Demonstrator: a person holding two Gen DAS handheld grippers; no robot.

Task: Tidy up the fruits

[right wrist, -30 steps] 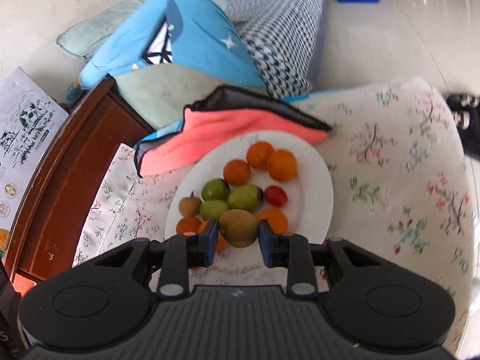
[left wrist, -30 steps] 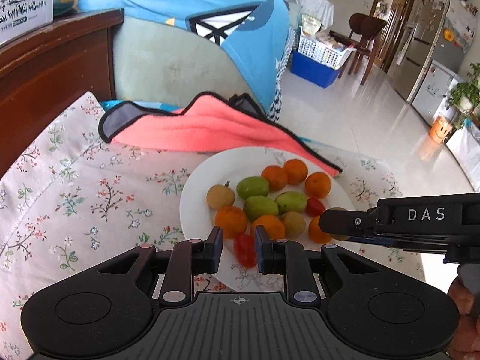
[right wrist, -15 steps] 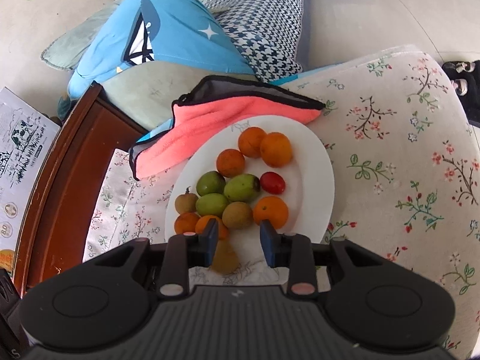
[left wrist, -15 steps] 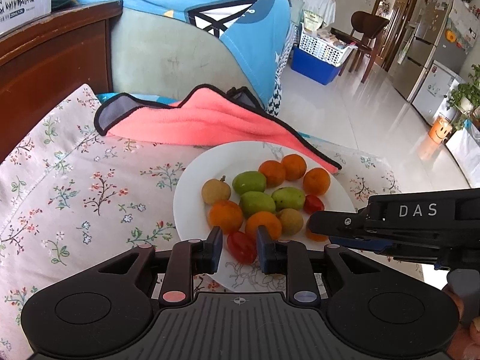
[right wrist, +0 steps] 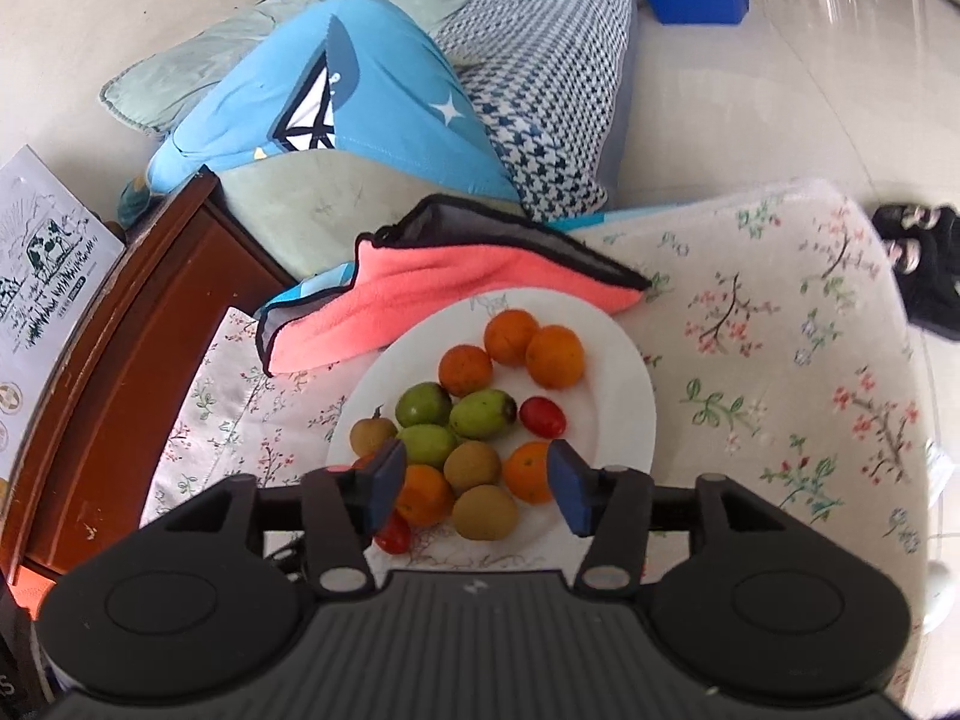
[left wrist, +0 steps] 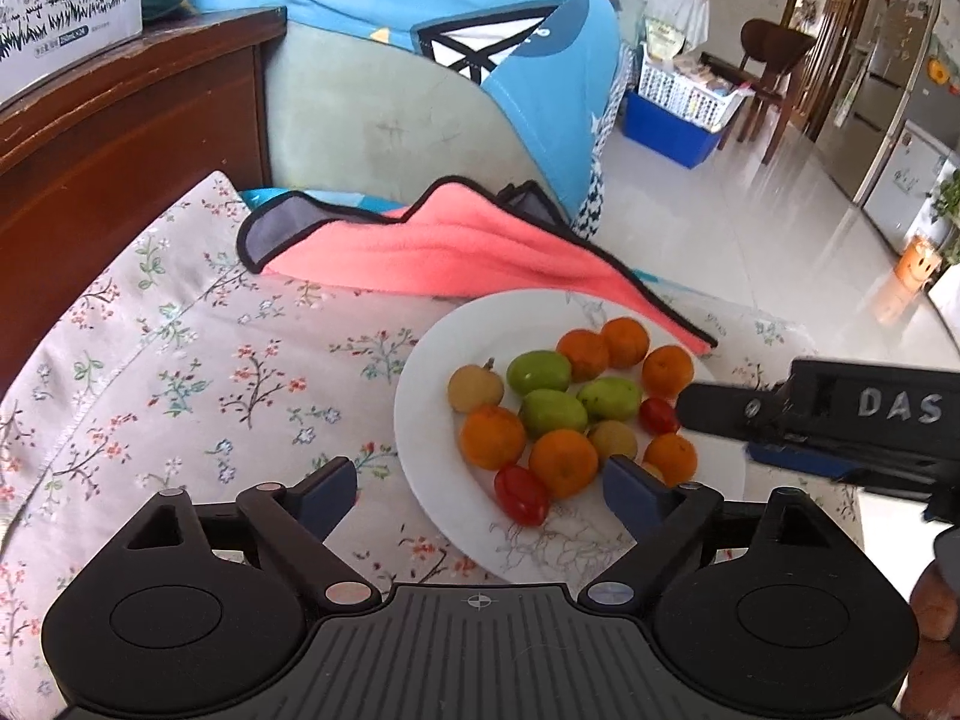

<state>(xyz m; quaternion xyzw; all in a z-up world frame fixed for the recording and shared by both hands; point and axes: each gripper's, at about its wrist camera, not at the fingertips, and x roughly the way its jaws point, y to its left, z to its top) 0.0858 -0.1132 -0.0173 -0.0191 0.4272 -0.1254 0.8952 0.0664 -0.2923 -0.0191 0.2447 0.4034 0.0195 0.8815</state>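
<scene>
A white plate (left wrist: 432,354) (right wrist: 624,384) on the floral cloth holds several oranges, three green fruits, brown fruits and two cherry tomatoes. My left gripper (left wrist: 480,489) is open and empty above the plate's near edge, with a red cherry tomato (left wrist: 521,495) lying on the plate between its fingers. My right gripper (right wrist: 474,480) is open and empty above the plate's near side, with a brown fruit (right wrist: 485,512) lying on the plate below it. The right gripper also shows in the left wrist view (left wrist: 696,405) at the plate's right side.
A pink cloth with black trim (left wrist: 444,249) (right wrist: 456,288) lies behind the plate. A wooden cabinet (left wrist: 108,132) stands on the left. Blue and green cushions (left wrist: 420,60) lie behind. The tiled floor (left wrist: 750,222) drops off to the right.
Both grippers opened. The left one let go of the cherry tomato and the right one let go of the brown fruit; both fruits now lie on the plate.
</scene>
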